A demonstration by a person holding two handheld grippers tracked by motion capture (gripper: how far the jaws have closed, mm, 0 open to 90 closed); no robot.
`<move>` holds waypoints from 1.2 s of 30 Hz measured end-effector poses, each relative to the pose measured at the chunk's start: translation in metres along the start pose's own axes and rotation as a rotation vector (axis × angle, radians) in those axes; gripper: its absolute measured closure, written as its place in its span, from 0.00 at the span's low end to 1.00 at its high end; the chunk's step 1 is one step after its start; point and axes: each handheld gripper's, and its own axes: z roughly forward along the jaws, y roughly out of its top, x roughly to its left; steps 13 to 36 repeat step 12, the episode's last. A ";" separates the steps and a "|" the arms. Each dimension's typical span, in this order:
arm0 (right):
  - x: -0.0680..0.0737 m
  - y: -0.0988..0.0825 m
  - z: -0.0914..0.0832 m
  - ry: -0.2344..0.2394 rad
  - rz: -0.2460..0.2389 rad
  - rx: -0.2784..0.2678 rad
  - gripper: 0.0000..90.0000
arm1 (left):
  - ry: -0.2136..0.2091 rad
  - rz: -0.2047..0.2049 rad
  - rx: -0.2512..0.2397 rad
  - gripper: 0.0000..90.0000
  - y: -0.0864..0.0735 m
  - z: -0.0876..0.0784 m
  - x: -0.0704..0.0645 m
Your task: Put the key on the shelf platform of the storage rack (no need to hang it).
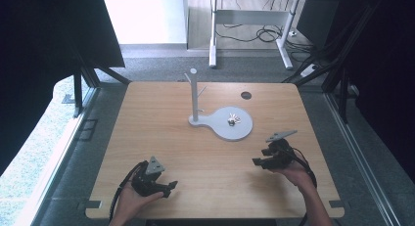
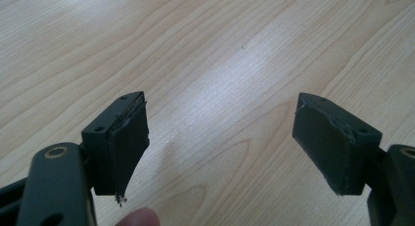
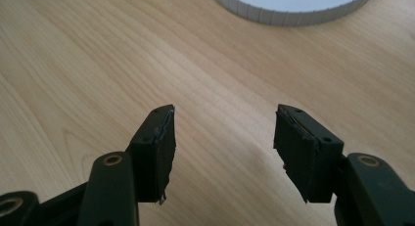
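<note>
A grey stand [image 1: 194, 96] with an upright post and short pegs rises from a round grey dish [image 1: 222, 130] in the middle of the wooden table. A small bunch of keys [image 1: 233, 120] lies on the dish. My right gripper [image 1: 257, 162] is held low over the table, near the dish's front right, jaws apart and nothing between them [image 3: 225, 118]. The dish's ribbed rim [image 3: 288, 11] lies just ahead in the right gripper view. My left gripper [image 1: 171, 187] rests near the front left edge, open over bare wood [image 2: 220, 118].
The wooden table [image 1: 161, 138] has a dark round hole [image 1: 246, 95] at its back right. Dark frame struts stand at both sides. Behind the table are white desk legs [image 1: 213, 45] and cables on the floor. A fingertip [image 2: 139, 217] shows under the left gripper's jaws.
</note>
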 end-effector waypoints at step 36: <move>0.002 -0.028 -0.001 -0.027 -0.002 -0.034 0.49 | 0.017 0.005 -0.012 0.24 0.001 0.001 -0.003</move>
